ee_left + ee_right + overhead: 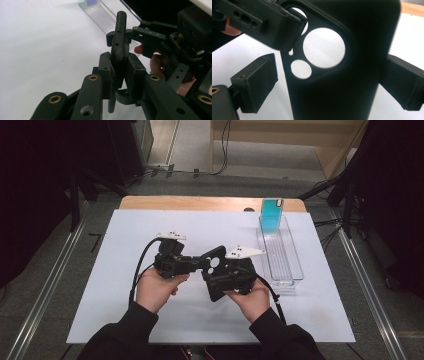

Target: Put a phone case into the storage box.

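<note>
A black phone case (214, 270) is held up over the white mat (125, 235), to the left of the clear tray (292, 276) and well apart from it. The left gripper (196, 264) pinches the case's edge near the camera cut-out, its pads (106, 72) pressed on both faces. The right gripper (231, 281) has the case between its jaws, the pads (258, 82) standing off either side; a gap shows at its left edge. A blue phone case (272, 215) stands upright at the far end of the tray.

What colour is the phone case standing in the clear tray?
Teal phone case, seen best in the high view.
</note>
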{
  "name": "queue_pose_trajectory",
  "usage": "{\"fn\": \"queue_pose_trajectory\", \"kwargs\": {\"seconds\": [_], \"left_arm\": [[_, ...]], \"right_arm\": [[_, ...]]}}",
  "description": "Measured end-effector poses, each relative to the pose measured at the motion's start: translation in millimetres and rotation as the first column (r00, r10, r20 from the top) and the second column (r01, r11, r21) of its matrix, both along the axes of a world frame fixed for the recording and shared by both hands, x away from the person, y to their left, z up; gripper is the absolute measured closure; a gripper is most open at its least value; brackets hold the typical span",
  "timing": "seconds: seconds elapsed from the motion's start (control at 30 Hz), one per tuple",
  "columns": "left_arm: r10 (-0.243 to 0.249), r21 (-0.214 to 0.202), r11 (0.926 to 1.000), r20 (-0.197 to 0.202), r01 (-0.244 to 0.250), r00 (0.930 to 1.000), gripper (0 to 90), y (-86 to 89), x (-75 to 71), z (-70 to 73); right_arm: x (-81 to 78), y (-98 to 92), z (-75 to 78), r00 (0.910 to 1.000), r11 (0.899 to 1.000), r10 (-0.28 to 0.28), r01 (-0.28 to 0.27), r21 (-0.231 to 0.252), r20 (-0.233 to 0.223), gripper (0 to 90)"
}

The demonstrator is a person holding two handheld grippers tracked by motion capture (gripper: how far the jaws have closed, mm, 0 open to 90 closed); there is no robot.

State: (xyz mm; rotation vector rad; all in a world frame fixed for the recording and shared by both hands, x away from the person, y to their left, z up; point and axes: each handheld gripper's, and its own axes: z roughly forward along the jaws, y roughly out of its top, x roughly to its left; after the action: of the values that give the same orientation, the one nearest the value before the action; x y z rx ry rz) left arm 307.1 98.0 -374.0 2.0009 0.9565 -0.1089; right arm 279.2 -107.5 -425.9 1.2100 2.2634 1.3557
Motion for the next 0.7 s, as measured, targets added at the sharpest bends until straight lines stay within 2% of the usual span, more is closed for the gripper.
{"fn": "queue_pose_trajectory", "kwargs": {"seconds": [0.13, 0.2, 0.3, 0.33, 0.37, 0.43, 0.53, 0.6, 0.7], "left_arm": [[-0.002, 0.003, 1.0000, 0.007, 0.002, 1.0000, 77.2, -3.1, -3.2, 1.5], [-0.009, -0.002, 1.0000, 0.007, 0.009, 0.9999, 77.2, -3.2, -3.7, 1.5], [-0.027, 0.002, 0.9996, 0.033, 0.027, 0.9991, 76.2, -3.3, -5.9, 3.5], [-0.035, -0.008, 0.9993, 0.037, 0.036, 0.9987, 73.9, -3.1, -6.4, 5.0], [-0.042, -0.017, 0.9989, 0.034, 0.043, 0.9985, 67.2, -2.6, -6.4, 6.6], [-0.044, -0.012, 0.9989, 0.040, 0.044, 0.9982, 59.4, -1.5, -7.1, 10.3], [-0.079, -0.011, 0.9968, 0.027, 0.079, 0.9965, 48.5, 1.4, -6.3, 14.0], [-0.080, -0.009, 0.9967, 0.061, 0.081, 0.9949, 47.5, 5.3, -8.2, 17.1], [-0.115, -0.007, 0.9933, 0.069, 0.115, 0.9910, 40.8, 12.3, -8.1, 18.2]], "right_arm": [[-0.4, 2.5, -1.4, 0.9998, 1.000, -0.019, 0.019, -0.025, 0.004, 11.2], [0.2, 0.9, -1.4, 1.0000, 1.000, -0.008, 0.008, -0.015, -0.004, 11.9], [-1.0, 0.3, 0.1, 1.0000, 1.000, -0.007, 0.007, -0.017, 0.003, 12.4], [-1.4, -0.2, 0.9, 1.0000, 1.000, -0.006, 0.006, -0.012, 0.006, 12.6], [-1.3, -1.3, 1.6, 1.0000, 1.000, -0.003, 0.004, -0.008, 0.008, 12.7], [-0.5, -3.5, 2.4, 1.0000, 1.000, -0.005, 0.005, 0.010, 0.007, 12.8], [0.6, -6.9, 3.3, 1.0000, 1.000, 0.005, -0.005, 0.000, 0.004, 12.9], [1.8, -10.7, 3.8, 1.0000, 1.000, 0.010, -0.010, 0.009, 0.000, 12.9], [3.5, -18.1, 5.6, 0.9998, 0.999, 0.021, -0.021, 0.026, -0.006, 12.9]]}}
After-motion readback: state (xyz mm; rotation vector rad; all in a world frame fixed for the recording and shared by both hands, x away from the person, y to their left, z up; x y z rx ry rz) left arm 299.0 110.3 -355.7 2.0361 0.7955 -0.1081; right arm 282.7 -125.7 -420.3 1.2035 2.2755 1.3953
